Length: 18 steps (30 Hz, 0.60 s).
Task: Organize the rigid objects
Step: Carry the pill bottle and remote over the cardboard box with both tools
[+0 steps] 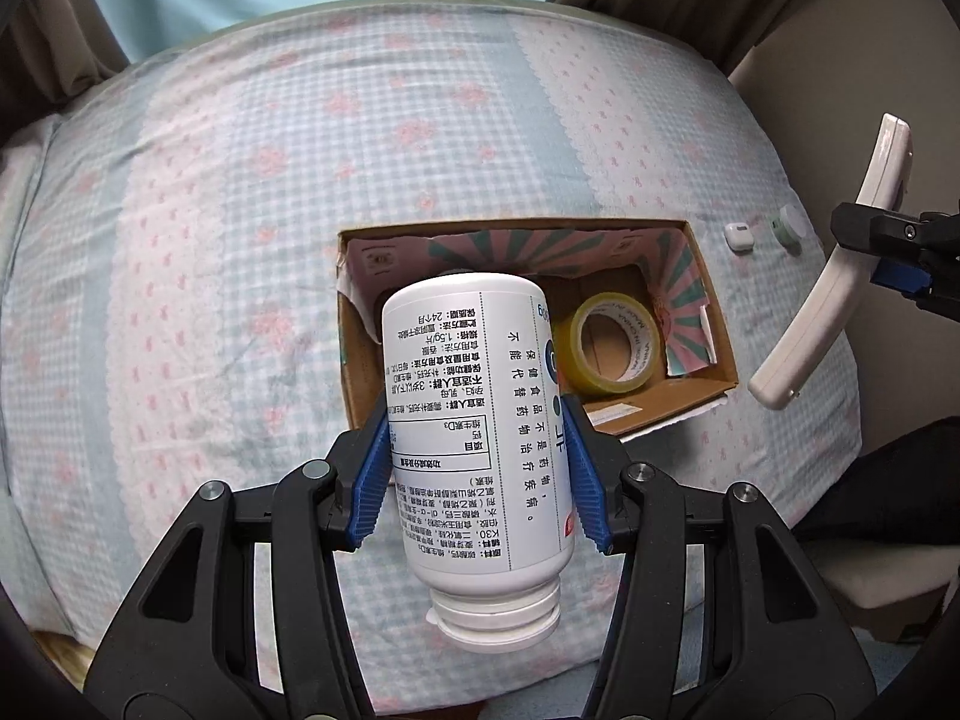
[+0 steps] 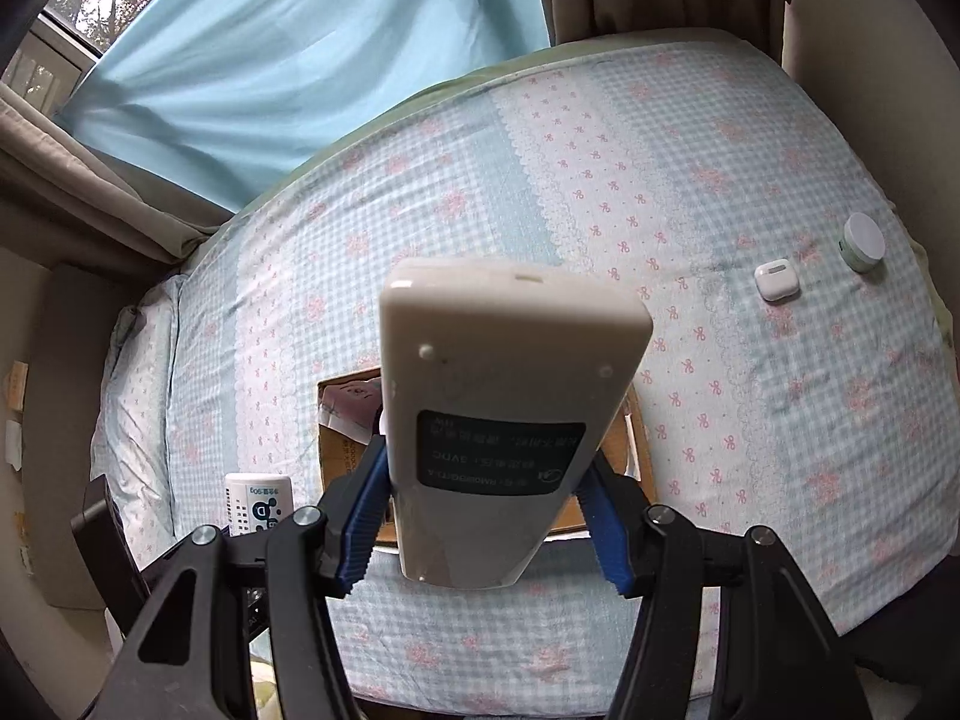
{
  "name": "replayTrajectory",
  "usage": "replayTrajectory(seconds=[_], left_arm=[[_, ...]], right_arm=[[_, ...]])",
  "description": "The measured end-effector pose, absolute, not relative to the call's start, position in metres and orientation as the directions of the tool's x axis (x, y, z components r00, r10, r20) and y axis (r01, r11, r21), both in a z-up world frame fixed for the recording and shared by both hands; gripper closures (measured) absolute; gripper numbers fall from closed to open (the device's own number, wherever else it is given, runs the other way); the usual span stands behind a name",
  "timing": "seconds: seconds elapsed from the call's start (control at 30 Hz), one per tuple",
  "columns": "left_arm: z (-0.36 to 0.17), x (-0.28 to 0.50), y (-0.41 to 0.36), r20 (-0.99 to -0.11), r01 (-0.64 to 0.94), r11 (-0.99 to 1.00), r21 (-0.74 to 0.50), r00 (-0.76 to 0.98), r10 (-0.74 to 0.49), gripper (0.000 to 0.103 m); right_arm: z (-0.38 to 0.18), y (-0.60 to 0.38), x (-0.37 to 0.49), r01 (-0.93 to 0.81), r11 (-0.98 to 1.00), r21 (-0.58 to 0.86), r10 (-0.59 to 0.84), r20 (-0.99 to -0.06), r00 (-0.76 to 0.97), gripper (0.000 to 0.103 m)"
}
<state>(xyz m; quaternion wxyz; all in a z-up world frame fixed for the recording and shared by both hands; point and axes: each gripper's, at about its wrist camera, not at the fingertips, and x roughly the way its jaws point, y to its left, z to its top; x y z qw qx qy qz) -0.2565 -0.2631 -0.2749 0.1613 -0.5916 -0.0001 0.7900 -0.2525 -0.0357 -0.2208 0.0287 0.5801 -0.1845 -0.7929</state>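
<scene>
From the left wrist, a white bottle (image 1: pixel 480 420) is clamped between the blue fingers (image 1: pixel 369 480) of the left gripper (image 1: pixel 477 480), cap towards the camera. Beyond the fingers, an open box (image 1: pixel 714 324) is seen on the bed (image 1: pixel 210 240), with a tape roll (image 1: pixel 606 348) lying inside it. To the right of the fingers, the right gripper (image 1: pixel 900 276) is seen gripping a remote (image 1: pixel 840 276); an earbud case (image 1: pixel 738 236) and a round puck (image 1: pixel 791 225) lie on the bed past it.

From the right wrist, the remote (image 2: pixel 504 420) is clamped between the right gripper's (image 2: pixel 486 516) fingers (image 2: pixel 360 516), label side up. The box (image 2: pixel 342 450) is partly hidden behind it. The bottle (image 2: pixel 258 504) is seen left of the fingers. The case (image 2: pixel 777 279) and puck (image 2: pixel 864 243) lie far right.
</scene>
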Motion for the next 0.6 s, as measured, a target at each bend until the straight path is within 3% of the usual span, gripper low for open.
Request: replayTrajectory(seconds=[0.3,0.6], left_arm=[[-0.329,-0.289,-0.265,-0.945,-0.331,-0.924,-0.192,-0.193,0.266,0.055],[-0.381,-0.297,-0.217,-0.959,-0.504,-0.847,-0.171,-0.114,0.261,0.055]], right_arm=[[-0.277,-0.063,-0.282,-0.198,-0.930,0.310,-0.261,-0.935,-0.241,0.048],[-0.346,-0.050,-0.304,-0.281,-0.902,0.327,-0.282,-0.941,-0.189,0.048]])
